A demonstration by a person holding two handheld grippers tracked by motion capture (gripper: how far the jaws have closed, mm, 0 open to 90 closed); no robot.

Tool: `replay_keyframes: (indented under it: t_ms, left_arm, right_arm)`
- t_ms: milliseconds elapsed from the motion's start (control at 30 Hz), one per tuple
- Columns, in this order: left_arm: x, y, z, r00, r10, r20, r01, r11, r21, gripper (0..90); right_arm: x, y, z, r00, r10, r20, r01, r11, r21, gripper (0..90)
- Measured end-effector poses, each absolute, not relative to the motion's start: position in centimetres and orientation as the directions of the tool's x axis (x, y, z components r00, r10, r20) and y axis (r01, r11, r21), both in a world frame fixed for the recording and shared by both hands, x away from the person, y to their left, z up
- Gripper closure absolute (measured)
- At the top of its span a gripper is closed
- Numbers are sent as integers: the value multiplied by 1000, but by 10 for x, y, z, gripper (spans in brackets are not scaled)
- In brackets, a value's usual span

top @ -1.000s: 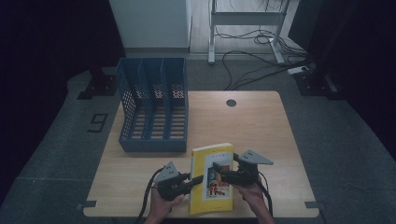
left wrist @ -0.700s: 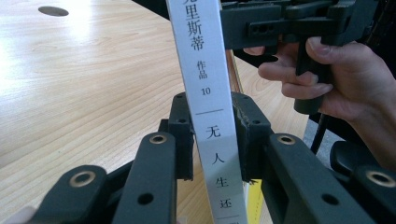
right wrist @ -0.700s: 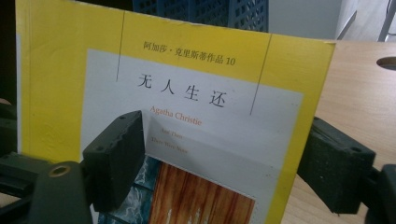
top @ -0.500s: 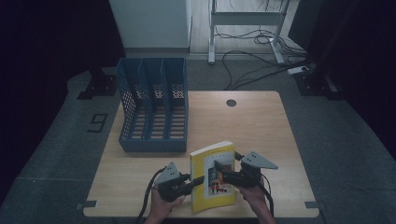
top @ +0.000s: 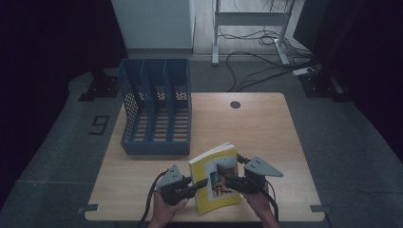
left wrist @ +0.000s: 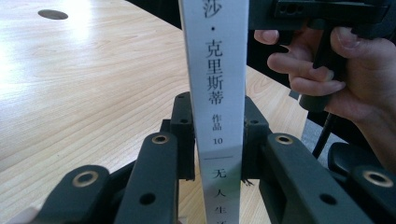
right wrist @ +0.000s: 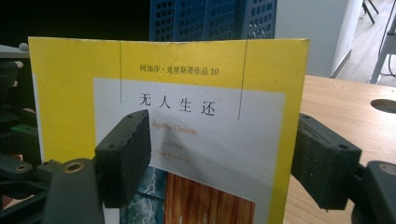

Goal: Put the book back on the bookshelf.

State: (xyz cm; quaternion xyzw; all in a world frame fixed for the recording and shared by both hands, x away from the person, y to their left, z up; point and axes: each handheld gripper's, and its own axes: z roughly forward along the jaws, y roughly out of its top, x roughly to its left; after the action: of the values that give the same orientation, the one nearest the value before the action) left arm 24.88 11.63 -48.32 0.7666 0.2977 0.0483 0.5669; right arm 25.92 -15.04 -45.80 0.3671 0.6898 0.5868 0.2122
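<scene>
The light wooden table point(top: 266, 128) fills the middle of the high view. The blue plastic file rack with three slots point(top: 157, 111) stands at its centre left. The yellow paperback book point(top: 215, 183) stands tilted at the lower centre, near the front edge. The left gripper point(top: 192, 185) clamps its white spine point(left wrist: 219, 116). The right gripper point(right wrist: 219, 158) is spread open around the cover, with one jaw in front of it.

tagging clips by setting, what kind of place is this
Probably an office or lab workroom: a wooden desk with a cable hole, a blue file organizer on it, and cables across the floor behind.
</scene>
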Motion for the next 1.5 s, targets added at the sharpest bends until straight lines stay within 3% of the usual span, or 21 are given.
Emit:
replay_keyframes:
  t_ms: [233, 500, 667, 867, 1000, 1267, 1500]
  left_arm:
    - [248, 118, -478, 813, 520, -261, 392, -159, 906, 702]
    - [247, 119, -479, 801, 537, -265, 395, -140, 908, 728]
    - [249, 121, -481, 786, 551, -280, 412, -130, 902, 726]
    - [247, 120, -479, 792, 550, -265, 399, -137, 907, 728]
    - [246, 121, -476, 789, 559, -254, 384, -127, 914, 739]
    - [235, 119, -464, 801, 578, -158, 302, -161, 940, 745]
    - [237, 121, -465, 798, 578, -170, 313, -157, 937, 745]
  right_arm:
    - [261, -152, -460, -653, 740, 161, 267, 25, 963, 259]
    - [260, -147, -461, -637, 760, 129, 272, 65, 960, 275]
    - [264, -146, -462, -580, 803, 138, 346, 89, 934, 227]
    - [266, -140, -462, -610, 771, 182, 380, 84, 921, 218]
    - [262, -136, -458, -595, 788, 156, 357, 85, 930, 264]
    - [253, -136, -449, -604, 787, 125, 282, 65, 957, 265]
    - [255, -137, -453, -624, 771, 124, 261, 56, 964, 266]
